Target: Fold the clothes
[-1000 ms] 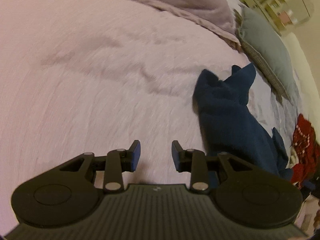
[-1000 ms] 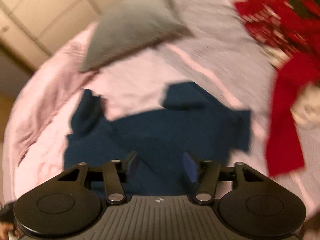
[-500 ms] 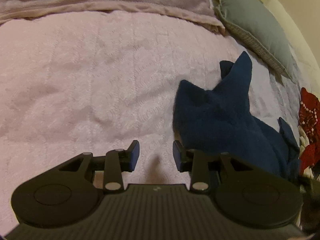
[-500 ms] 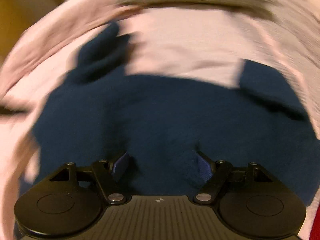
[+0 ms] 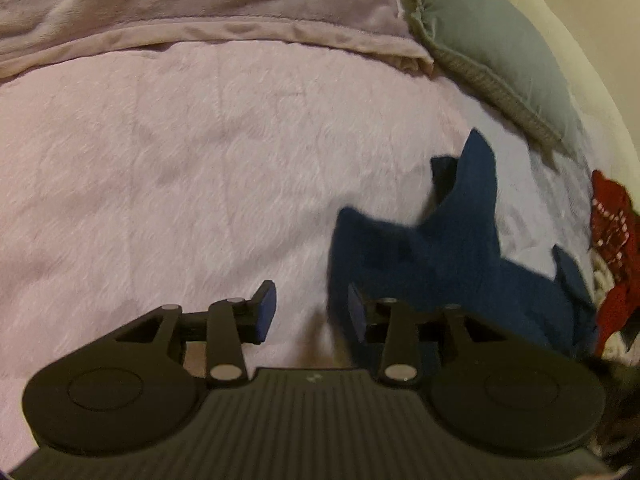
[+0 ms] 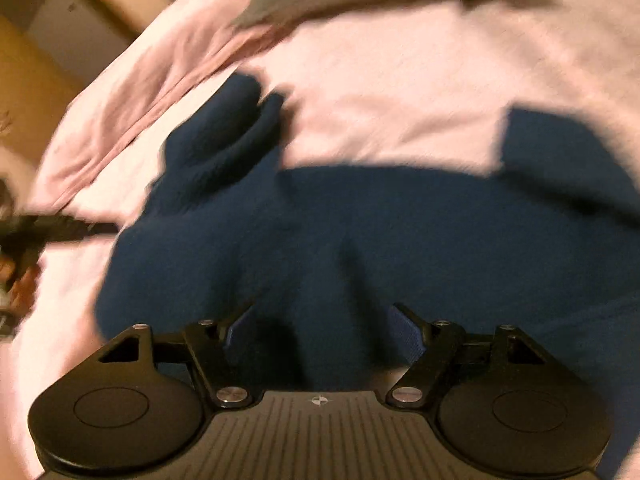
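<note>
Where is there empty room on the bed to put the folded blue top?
The widest bare patch is the pink bedspread, between the rumpled pink blanket and the left gripper, left of the navy top. A smaller strip lies between the top's sleeves. It is crowded by the grey-green pillow and red clothes.

Fuzzy navy garment [image 5: 436,256], plush pink bedspread [image 5: 200,152]

One dark blue garment [image 5: 448,264] is seen spread on one pink bedspread [image 5: 192,168]. One grey-green pillow [image 5: 492,44] and one folded pink blanket [image 5: 192,4] are counted beyond it. One heap of red clothing [image 5: 614,236] is seen at the edge. Two grippers are counted: one left gripper [image 5: 311,312] and one right gripper [image 6: 322,332].
</note>
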The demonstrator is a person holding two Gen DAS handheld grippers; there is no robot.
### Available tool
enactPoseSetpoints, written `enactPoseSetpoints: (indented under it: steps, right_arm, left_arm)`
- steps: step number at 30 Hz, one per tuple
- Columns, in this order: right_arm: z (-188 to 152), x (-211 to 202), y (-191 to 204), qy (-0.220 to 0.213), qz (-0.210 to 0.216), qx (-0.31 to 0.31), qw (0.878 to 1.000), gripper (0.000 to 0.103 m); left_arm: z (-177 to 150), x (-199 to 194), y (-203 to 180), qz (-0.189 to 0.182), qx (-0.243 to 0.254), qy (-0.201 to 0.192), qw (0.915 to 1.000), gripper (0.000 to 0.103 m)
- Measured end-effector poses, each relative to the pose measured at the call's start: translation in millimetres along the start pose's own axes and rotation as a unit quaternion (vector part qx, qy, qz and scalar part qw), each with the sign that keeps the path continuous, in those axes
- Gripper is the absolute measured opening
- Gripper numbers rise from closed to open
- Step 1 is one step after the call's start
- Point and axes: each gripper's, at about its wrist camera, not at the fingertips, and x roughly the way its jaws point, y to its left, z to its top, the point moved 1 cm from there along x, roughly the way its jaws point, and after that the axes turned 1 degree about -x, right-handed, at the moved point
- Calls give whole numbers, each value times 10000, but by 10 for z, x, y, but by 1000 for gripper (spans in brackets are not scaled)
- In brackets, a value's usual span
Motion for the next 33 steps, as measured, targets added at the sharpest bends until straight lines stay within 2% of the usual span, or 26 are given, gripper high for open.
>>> enactPoseSetpoints:
  steps: [1,2,3,5,8,11,14,17,19,21,23,24,26,29,33]
  right_arm:
    - [-25,26,35,71,116,-14,9999,43]
    - [-57,9,59,98,203,7,9997,21]
    - [-101,-32,62,83,243,54,9997,20]
    - [-214,-178,15,-49,166,194,9997,11]
    - [-402,-465,-115,-258,-217,334,9989,10]
    - [-611,-767,-281,-413,-510,627,9959,9]
    - [-844,-928,-411,-286,-659,920,9932,9]
    - [-845,-907,-449,-349,-559,1050,9923,10]
    - [-816,-878,-469,-422,-454,1132,9916,10]
    - [-787,-848,-489,-494,-349,1214,9908,14]
    - [-757,-818,-509,-566,-244,1296,9896,39]
    - [-743,-804,-519,-603,-192,1337,9890,43]
    - [-654,-698,-499,-651,-34,1203,9906,60]
    - [-535,-492,-434,-557,-29,920,9942,62]
    - [-566,-381,-401,-449,-89,721,9964,62]
  left_arm:
    - [25,34,-5,-40,-23,10,10000,36]
    - [76,82,-12,-85,-88,36,9999,36]
    - [128,131,-19,-130,-157,64,9998,36]
    - [233,229,-33,-221,-295,120,9992,37]
    - [466,356,-92,-313,-494,168,9981,39]
    - [671,498,-253,-294,-283,377,9985,42]
    - [736,667,-451,-206,168,747,9969,46]
    - [707,826,-611,-262,408,1190,9917,47]
    - [674,915,-671,-281,388,1397,9890,47]
    - [636,1004,-685,-260,216,1616,9863,46]
    - [617,1046,-637,-236,-111,1650,9859,44]
    - [616,1043,-587,-273,-340,1602,9861,41]
    - [600,1011,-468,-390,-791,1493,9849,39]
    - [564,917,-288,-462,-1345,1326,9809,36]
    - [586,758,-216,-344,-1611,1015,9811,36]
